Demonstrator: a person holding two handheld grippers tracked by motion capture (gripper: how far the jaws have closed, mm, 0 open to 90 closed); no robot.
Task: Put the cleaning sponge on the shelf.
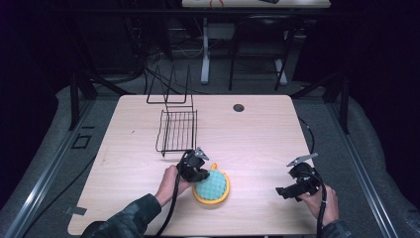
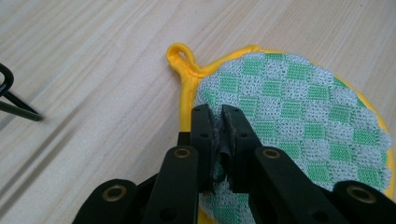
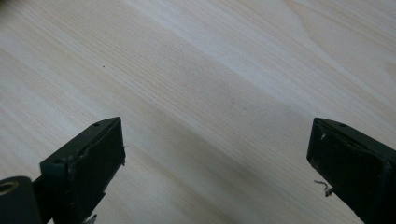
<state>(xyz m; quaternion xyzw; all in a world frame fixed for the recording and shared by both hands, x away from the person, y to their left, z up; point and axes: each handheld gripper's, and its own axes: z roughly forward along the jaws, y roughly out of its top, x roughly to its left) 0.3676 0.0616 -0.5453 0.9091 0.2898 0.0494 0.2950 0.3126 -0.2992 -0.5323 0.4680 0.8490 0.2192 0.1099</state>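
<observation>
Left gripper [image 2: 215,116]: jaws nearly closed, pinching a fold of round green-checked, yellow-edged pot holder [image 2: 299,116] flat on pale wood worktop [image 1: 257,134], near black wire rack [image 1: 177,130]. Thin pinch, likely to slip when lifted. Right gripper [image 3: 215,158]: jaws wide, holding nothing.

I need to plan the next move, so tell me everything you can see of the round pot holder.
The pot holder is a round pad with a green-and-white checked mesh face, a yellow trim and a small yellow hanging loop. It looks like soft cloth. It lies flat on the wooden table, near the front edge and in front of the black wire rack. The left gripper sits over its edge near the loop, jaws nearly closed, seemingly pinching the fabric.
</observation>
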